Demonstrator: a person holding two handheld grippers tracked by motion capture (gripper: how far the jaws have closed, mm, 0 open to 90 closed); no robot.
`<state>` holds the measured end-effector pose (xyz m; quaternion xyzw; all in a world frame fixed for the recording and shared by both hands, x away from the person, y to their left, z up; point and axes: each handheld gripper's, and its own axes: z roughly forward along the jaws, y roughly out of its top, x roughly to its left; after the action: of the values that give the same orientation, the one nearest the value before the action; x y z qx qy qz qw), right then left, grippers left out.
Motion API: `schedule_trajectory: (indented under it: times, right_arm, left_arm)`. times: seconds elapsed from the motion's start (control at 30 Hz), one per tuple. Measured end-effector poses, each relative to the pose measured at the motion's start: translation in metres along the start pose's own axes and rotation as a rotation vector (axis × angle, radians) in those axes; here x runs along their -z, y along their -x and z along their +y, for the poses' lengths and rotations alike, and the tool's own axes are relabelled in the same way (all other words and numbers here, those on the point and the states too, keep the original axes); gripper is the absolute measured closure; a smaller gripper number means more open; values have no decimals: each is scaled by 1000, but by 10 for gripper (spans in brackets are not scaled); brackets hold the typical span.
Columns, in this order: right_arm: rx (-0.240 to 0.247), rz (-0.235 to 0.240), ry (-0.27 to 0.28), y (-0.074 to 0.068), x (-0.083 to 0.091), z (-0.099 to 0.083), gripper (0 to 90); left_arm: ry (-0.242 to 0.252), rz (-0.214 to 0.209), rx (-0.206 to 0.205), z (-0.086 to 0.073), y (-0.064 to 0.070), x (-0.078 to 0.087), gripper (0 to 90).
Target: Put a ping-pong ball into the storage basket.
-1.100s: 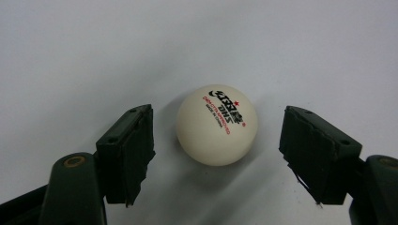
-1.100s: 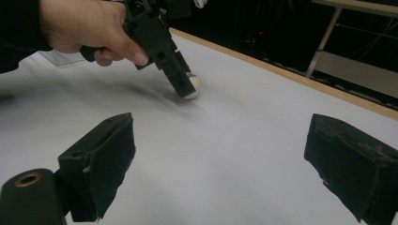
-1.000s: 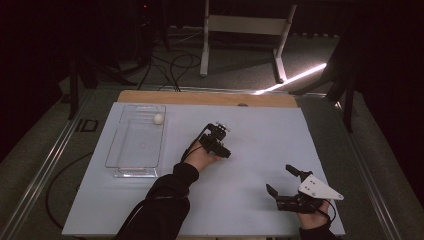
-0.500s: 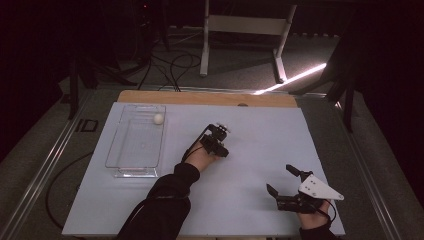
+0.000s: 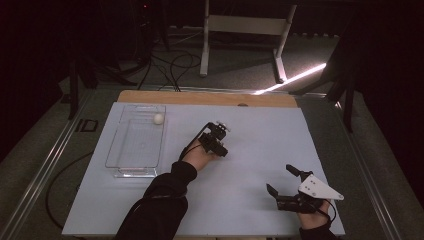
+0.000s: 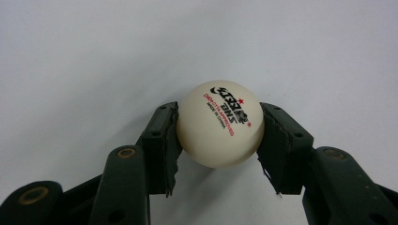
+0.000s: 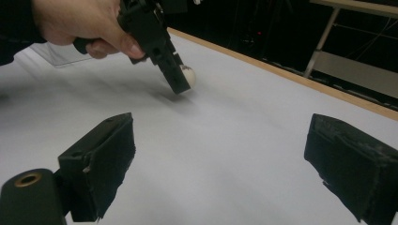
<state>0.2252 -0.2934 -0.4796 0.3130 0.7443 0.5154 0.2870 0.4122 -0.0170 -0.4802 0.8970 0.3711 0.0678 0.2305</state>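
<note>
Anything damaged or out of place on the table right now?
Only wear: the foam pads on the left gripper are ragged at the edges. It grips a ping-pong ball squarely; another ball sits in the clear tray.

1. A table (image 5: 250, 210) is standing in front of the person, with its far edge lying toward a frame of legs and a crossbar (image 5: 245, 25) on the floor behind it.
2. A tray (image 5: 120, 150) is sitting on the left part of the table.
3. One ball (image 5: 158, 118) is lying inside the tray, at its far right corner.
4. The left gripper (image 5: 220, 137) is hanging over the middle of the table, just right of the tray.
5. A second ball (image 6: 219, 124) is sitting between the left gripper's jaws, touching both pads, just above the table.
6. The right gripper (image 5: 285, 180) is resting near the table's near right corner, well apart from the left gripper.
</note>
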Motion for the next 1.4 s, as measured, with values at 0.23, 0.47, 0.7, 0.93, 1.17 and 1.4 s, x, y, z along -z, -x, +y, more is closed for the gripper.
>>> schedule_trajectory:
  times: [0.23, 0.47, 0.7, 0.93, 1.17, 1.4]
  right_arm:
    - [2, 0, -3, 0, 0, 0, 92]
    - [6, -1, -2, -1, 0, 1, 92]
    - [6, 0, -6, -1, -1, 1, 92]
    - [9, -2, -10, -1, -2, 0, 92]
    - [6, 0, -12, -2, -2, 1, 92]
    - [8, 1, -12, -3, -3, 1, 92]
  left_arm:
    - [-11, -30, -41, -1, 1, 12, 521]
    - [-28, -59, -91, -2, 2, 23, 522]
    - [-54, -80, -139, -5, 2, 36, 522]
    - [-86, -107, -186, -10, 1, 46, 521]
    - [-105, -156, -259, -17, 0, 55, 521]
    - [-123, -179, -312, -24, -1, 62, 521]
